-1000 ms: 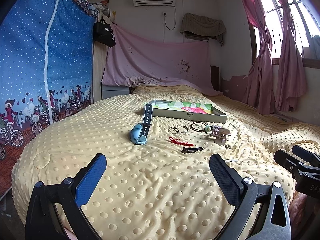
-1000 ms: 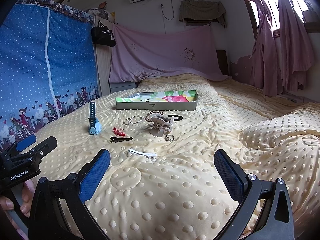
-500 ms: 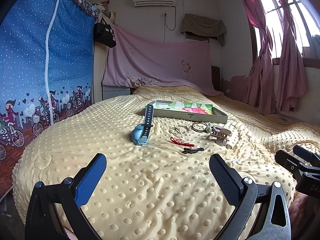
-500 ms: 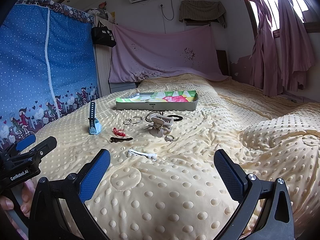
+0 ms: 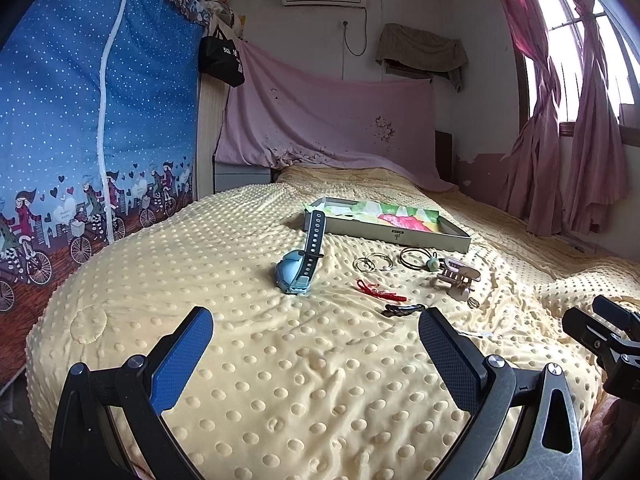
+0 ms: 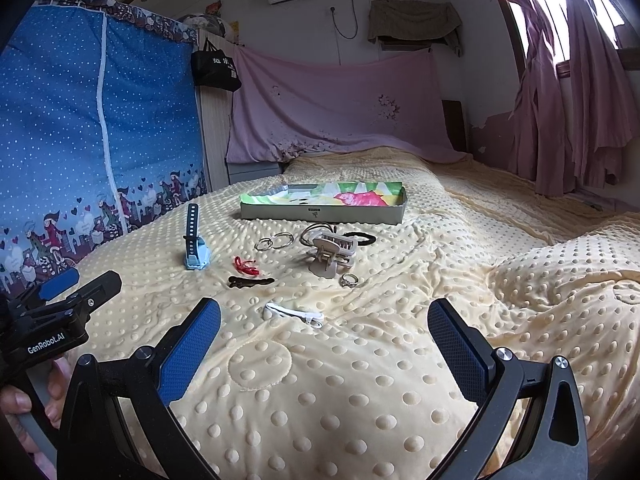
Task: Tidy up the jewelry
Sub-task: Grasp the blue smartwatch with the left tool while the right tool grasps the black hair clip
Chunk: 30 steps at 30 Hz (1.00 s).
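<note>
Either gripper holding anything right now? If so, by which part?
Nothing held. Left gripper and right gripper are both open and empty above the blanket; the jewelry pieces lie farther ahead.

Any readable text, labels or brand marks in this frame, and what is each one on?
"GenRobot.AI": white print on the left claw body, right wrist view.
White characters on the black bag: too blurred to read.
Small dark mark on the tray front wall: too small to read.
Partial white letters on the right claw body at the picture's edge: cut off, unreadable.
</note>
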Motion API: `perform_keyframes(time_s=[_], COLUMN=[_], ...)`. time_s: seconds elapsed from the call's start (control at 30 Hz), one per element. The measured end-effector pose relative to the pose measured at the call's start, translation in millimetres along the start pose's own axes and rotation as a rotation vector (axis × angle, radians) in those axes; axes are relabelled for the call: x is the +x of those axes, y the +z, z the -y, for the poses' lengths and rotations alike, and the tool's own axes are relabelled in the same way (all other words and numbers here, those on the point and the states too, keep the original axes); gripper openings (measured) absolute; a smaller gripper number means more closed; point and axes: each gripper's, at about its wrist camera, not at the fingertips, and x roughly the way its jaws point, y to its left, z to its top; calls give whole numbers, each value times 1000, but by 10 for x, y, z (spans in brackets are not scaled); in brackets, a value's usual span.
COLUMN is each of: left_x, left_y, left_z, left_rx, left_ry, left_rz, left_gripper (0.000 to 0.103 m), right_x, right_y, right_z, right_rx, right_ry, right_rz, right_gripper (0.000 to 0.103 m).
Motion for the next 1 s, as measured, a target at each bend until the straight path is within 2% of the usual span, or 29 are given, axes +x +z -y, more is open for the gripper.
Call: perform_keyframes(time_s=[0.27, 0.47, 0.67, 0.87, 0.93, 1.0], left_x=[226, 559, 1044, 1419, 1523, 1636], left_y=[259, 394, 373, 324, 295, 262], left_z=[-197, -393, -556, -574, -551, -529], left_rx=[-25, -13, -40, -73, -67, -54], left_ry=[23, 46, -28, -88, -100, -109], left_rz=[5, -27, -133, -196, -213, -234], left_gripper=[103, 103, 102, 91, 87, 83], right_x=[140, 430, 837, 1223, 1311, 1389], right_y=[207, 356, 520, 537, 498, 454], right_z=[-76, -254, -440, -555, -578, -607], right_rx=[5, 15, 37, 25, 22, 17], right_ry=[29, 50, 57, 60, 66, 69], right_rz=[4, -3, -36, -81, -102, -127], right_gripper=[102, 102, 102, 101, 93, 75])
